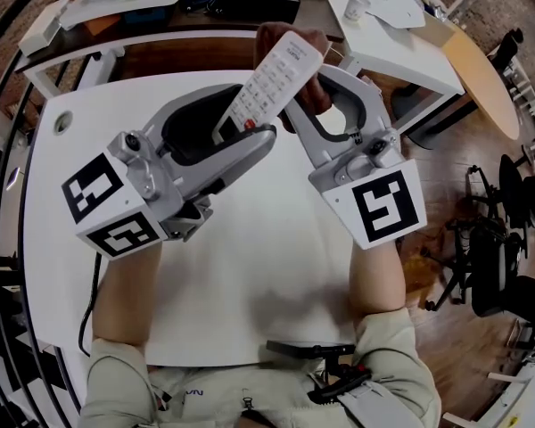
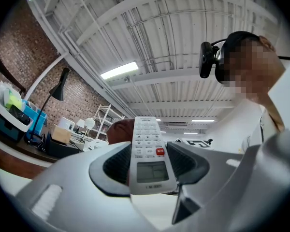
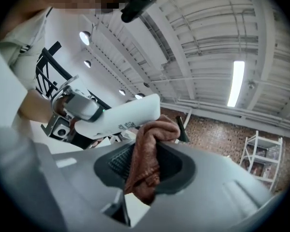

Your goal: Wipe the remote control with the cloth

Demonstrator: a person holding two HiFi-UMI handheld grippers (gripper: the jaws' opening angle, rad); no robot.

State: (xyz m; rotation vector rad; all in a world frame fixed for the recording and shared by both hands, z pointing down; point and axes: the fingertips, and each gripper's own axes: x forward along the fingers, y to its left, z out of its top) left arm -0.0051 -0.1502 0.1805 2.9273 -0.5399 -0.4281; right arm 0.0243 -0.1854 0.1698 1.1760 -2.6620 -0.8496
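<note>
Remote (image 1: 275, 78) is clamped at its base by the left hand-held gripper (image 1: 230, 123), long axis angled up and away. Cloth (image 1: 316, 98), pinched in the right hand-held gripper (image 1: 310, 86), sits against its back on the right.

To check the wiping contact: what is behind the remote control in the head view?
The brown cloth, bunched in the right gripper, sits behind its upper half, against the back. The remote covers most of it there, so the exact contact area is hidden.
</note>
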